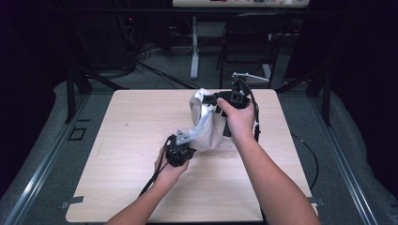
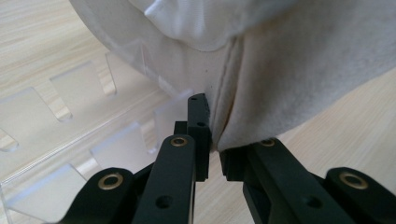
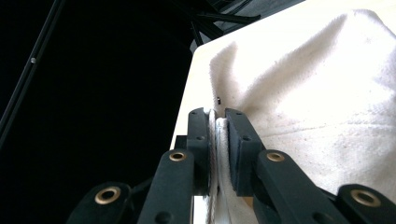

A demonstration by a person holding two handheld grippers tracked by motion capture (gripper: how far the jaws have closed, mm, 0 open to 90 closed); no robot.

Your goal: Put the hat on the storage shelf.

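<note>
While claws point(image 2: 212, 154) pinch cloth point(image 1: 206, 123) — clear rack point(image 2: 70, 121) beneath

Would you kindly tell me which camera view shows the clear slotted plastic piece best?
The left gripper view: the clear slotted plastic piece lies close on the table under the white cloth, its cut-outs plain. The high view gives a faint sheen beside the cloth. In the right gripper view I cannot make it out.

A light wooden table point(image 1: 141, 187) stands on grey floor point(image 1: 33, 159) between two metal rails point(image 1: 40, 164). Beyond its far edge a black chair point(image 1: 246, 47) stands beside the white leg point(image 1: 194, 47) of a second desk point(image 1: 239, 3). Black cables point(image 1: 155, 70) trail across the floor there. The room around is dark, with black stands point(image 1: 77, 84) at both sides.
</note>
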